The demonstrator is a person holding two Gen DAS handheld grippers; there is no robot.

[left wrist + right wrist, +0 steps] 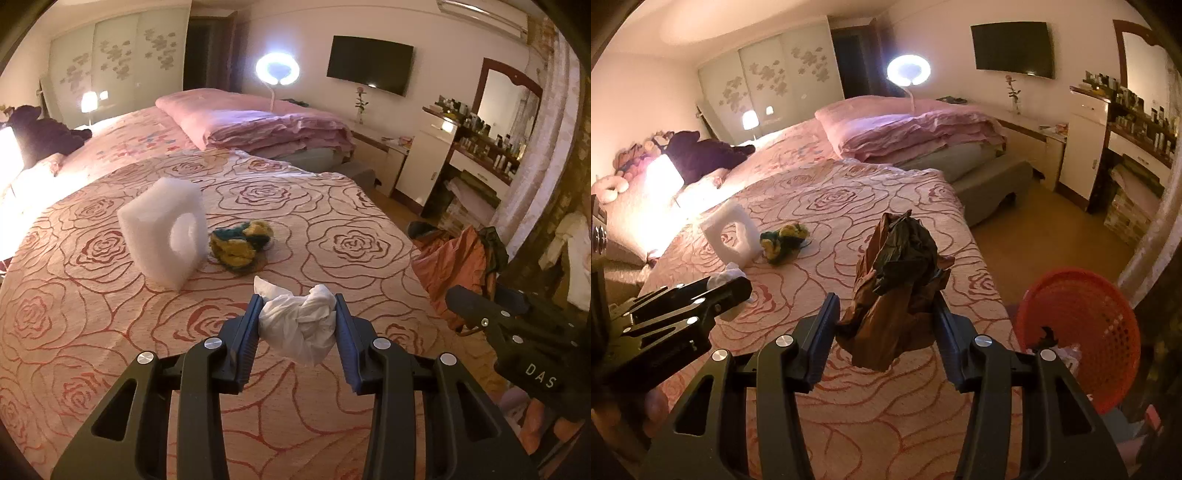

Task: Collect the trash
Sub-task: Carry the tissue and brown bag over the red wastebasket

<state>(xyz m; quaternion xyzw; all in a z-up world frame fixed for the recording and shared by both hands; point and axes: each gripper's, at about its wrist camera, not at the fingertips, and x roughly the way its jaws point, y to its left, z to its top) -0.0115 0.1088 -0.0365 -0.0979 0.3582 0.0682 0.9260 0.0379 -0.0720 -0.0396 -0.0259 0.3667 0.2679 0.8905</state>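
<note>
My left gripper [298, 314] is shut on a crumpled white tissue [299, 325] and holds it above the rose-patterned bedspread [110, 332]. My right gripper [886, 317] is shut on a crumpled brown paper bag with dark plastic in it [894, 288], held above the bed's right side. A white foam block [164, 230] stands on the bed, with a yellow-green crumpled wrapper [242, 242] beside it. Both also show in the right wrist view: foam block [733, 230], wrapper [783, 238]. A red mesh basket [1082, 332] stands on the floor right of the bed, with some trash inside.
Folded pink quilts [258, 122] lie at the far end of the bed. A dark plush toy [701, 155] sits at the far left. A dresser with bottles [480, 147] and orange cloth on the floor [454, 266] lie to the right.
</note>
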